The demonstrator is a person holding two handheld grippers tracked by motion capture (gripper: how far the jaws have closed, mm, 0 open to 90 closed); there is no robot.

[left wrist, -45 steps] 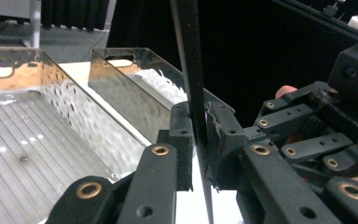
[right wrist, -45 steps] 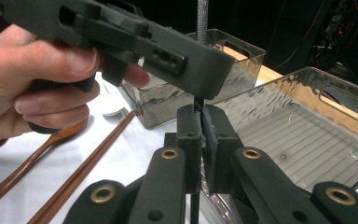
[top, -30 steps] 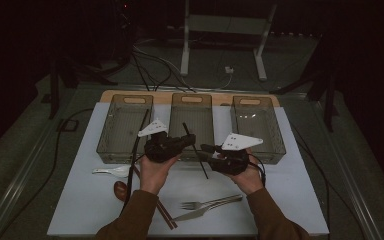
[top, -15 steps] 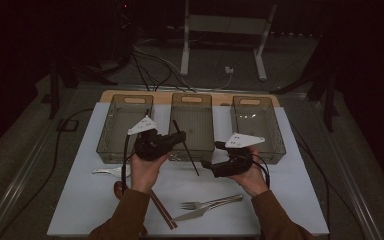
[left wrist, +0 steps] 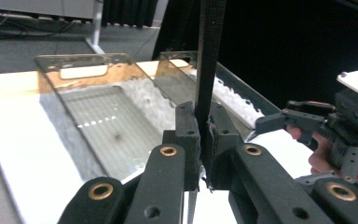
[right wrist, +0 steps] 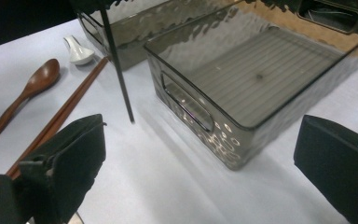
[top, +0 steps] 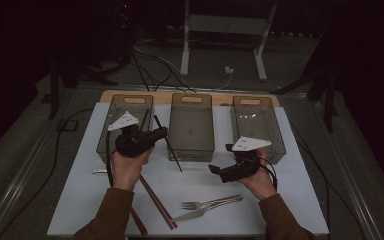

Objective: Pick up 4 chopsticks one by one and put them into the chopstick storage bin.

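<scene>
Your left tongs (top: 156, 134) are clamped on the black chopstick (top: 169, 145), holding it tilted between the left bin (top: 111, 131) and middle bin (top: 192, 150) near the worktop's (top: 280, 200) back edge, probably for dropping in. Your right tongs (top: 215, 170) have just been opening, with nothing between them.

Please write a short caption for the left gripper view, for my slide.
Left gripper shut on a black chopstick in front of clear bins.
</scene>
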